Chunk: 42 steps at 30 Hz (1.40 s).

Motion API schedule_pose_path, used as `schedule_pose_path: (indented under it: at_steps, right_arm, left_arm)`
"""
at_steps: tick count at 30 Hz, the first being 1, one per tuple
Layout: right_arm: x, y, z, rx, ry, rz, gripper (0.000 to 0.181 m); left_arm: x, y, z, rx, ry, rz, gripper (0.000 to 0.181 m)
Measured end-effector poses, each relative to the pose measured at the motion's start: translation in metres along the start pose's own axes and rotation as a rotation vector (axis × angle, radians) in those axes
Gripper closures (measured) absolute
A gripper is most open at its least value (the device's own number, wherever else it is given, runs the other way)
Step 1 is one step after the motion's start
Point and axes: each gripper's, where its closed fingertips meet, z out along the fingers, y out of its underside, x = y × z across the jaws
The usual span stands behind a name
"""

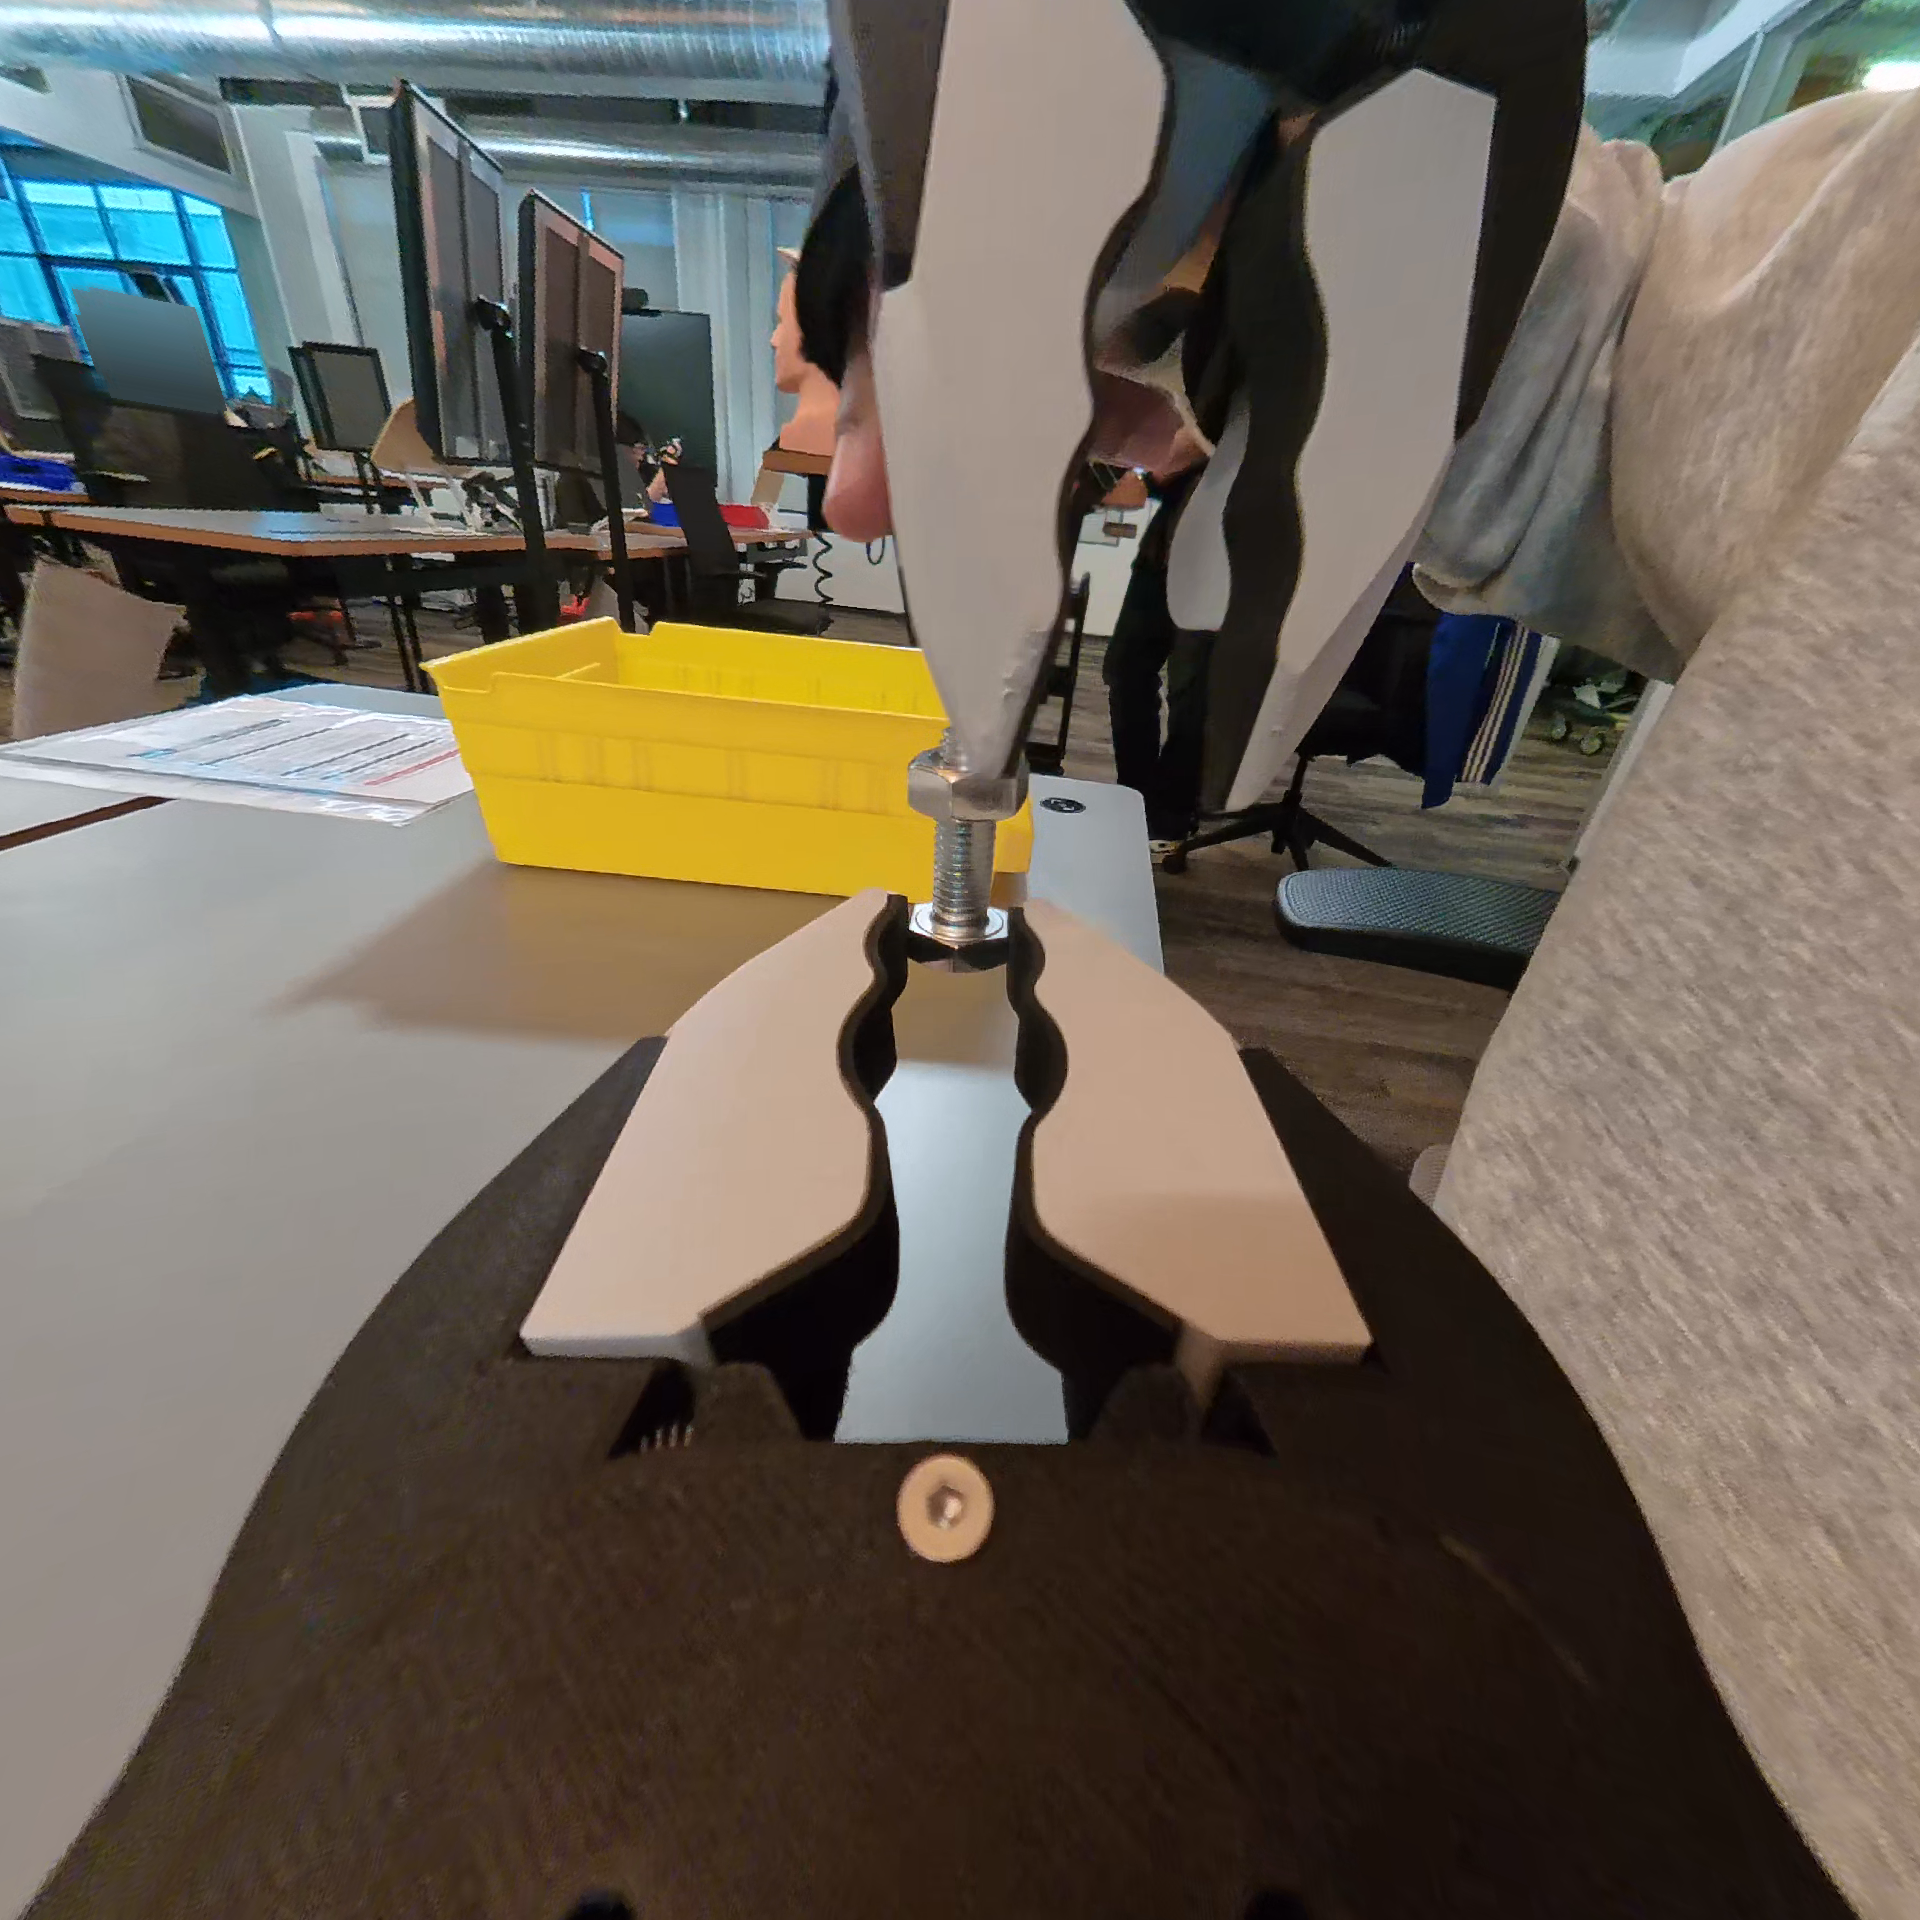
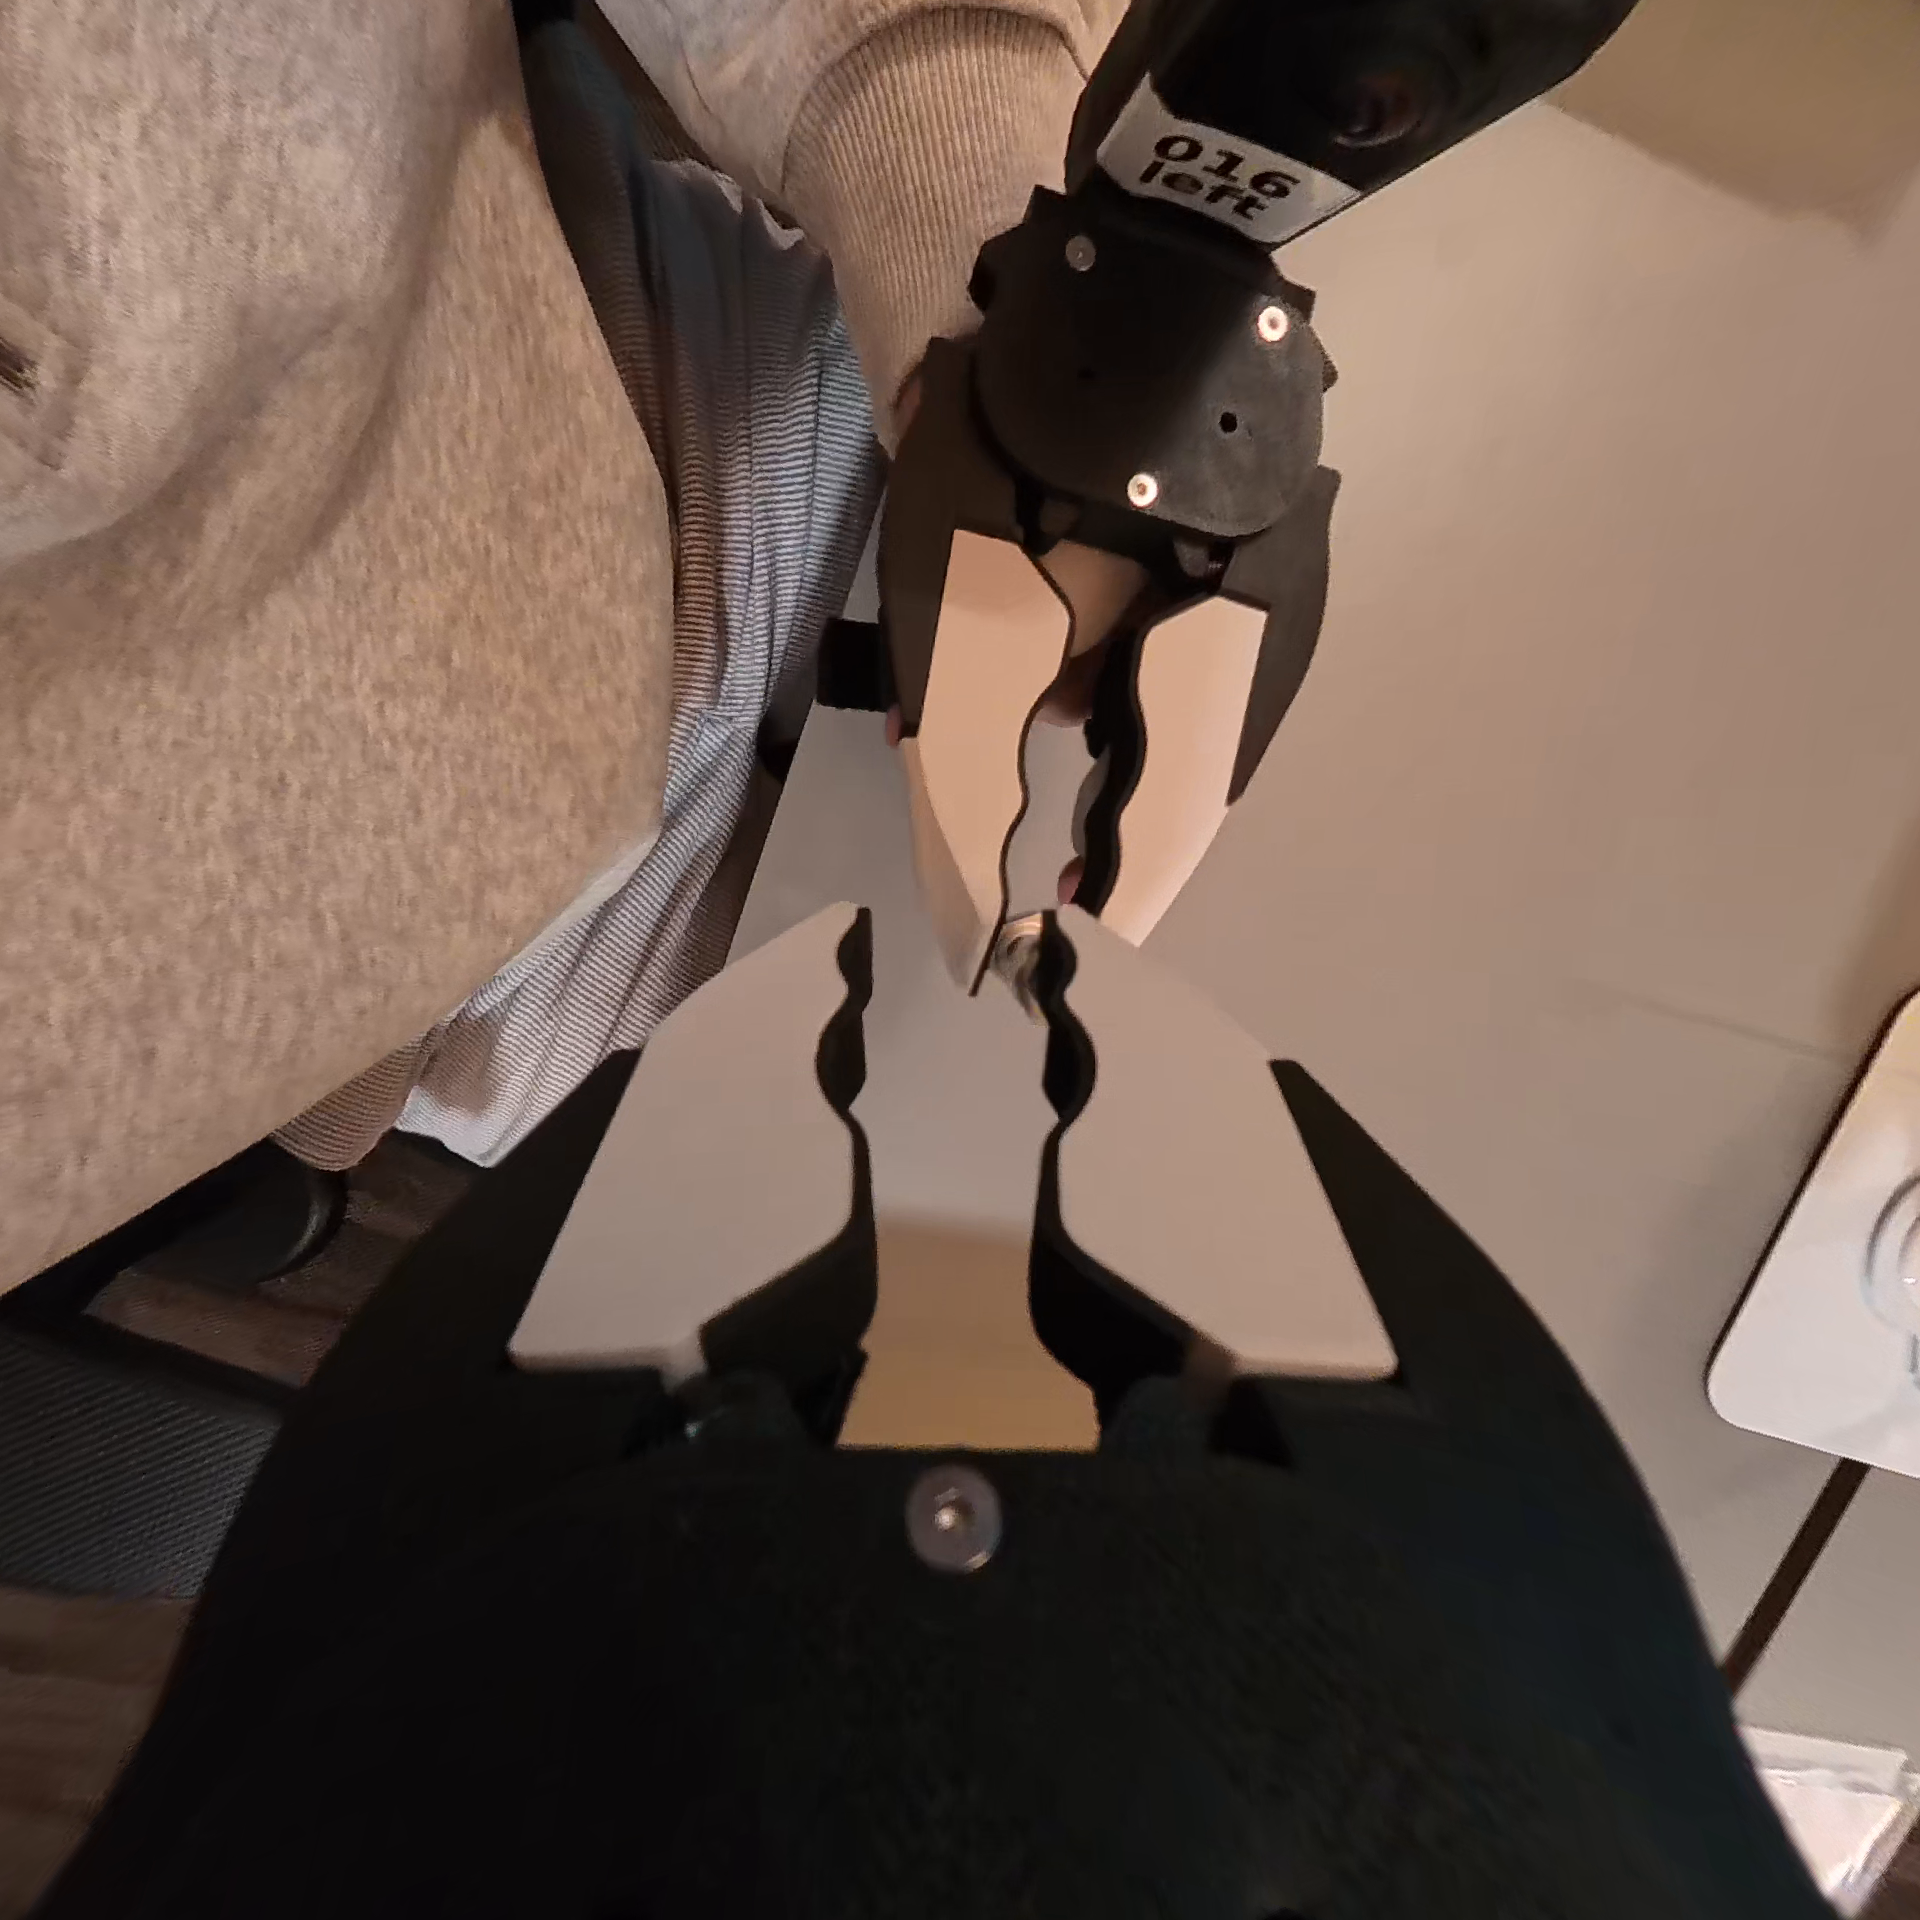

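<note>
Office desks with monitors fill the background, and in front lies a grey table with a yellow bin and a laminated sheet on it.

The left gripper is pressed together on the hex head of a bolt and holds it upright above the table, the threaded shaft pointing up. A nut sits on the shaft near its top end, well above the head.

The right gripper comes down from above with its fingers spread. Only one fingertip touches the top of the nut; the other finger hangs apart from it and grips nothing. The right wrist view shows the same: a wide gap between the two fingers, with the metal just at one tip.

The bolt is just in front of the yellow bin, so there is little room on that side. To the right, the table edge is near, and beyond it are the floor and a chair armrest. A person's grey sleeve closes the right side. The bare table to the left is the open room.
</note>
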Motion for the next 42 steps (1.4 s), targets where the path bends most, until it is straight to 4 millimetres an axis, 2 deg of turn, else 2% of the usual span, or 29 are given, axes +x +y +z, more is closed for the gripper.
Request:
schedule_pose_path:
  at_steps: [8, 18, 21, 25, 31, 42]
  right_arm:
    - [0.011, 0.013, 0.001, -0.039, 0.018, 0.035, 0.147]
    - [0.011, 0.021, -0.001, -0.076, 0.002, 0.057, 0.157]
    - [0.004, 0.023, 0.0, -0.091, -0.044, 0.068, 0.161]
    - [-0.007, 0.014, 0.002, -0.045, -0.079, 0.052, 0.163]
    - [-0.003, 0.002, -0.004, -0.004, -0.023, 0.01, 0.161]
    - [0.004, 0.005, 0.006, -0.041, 0.006, -0.018, 0.152]
  left_arm:
    - [0.002, -0.006, -0.002, 0.026, 0.01, 0.005, 0.162]
    - [0.001, -0.005, -0.002, 0.023, 0.004, 0.002, 0.162]
    - [-0.002, -0.005, -0.002, 0.025, -0.007, -0.004, 0.163]
    - [-0.004, -0.004, -0.002, 0.02, -0.014, -0.019, 0.162]
    - [-0.001, -0.002, -0.001, 0.009, -0.003, -0.012, 0.162]
    - [0.003, 0.002, 0.001, -0.012, 0.006, 0.021, 0.162]
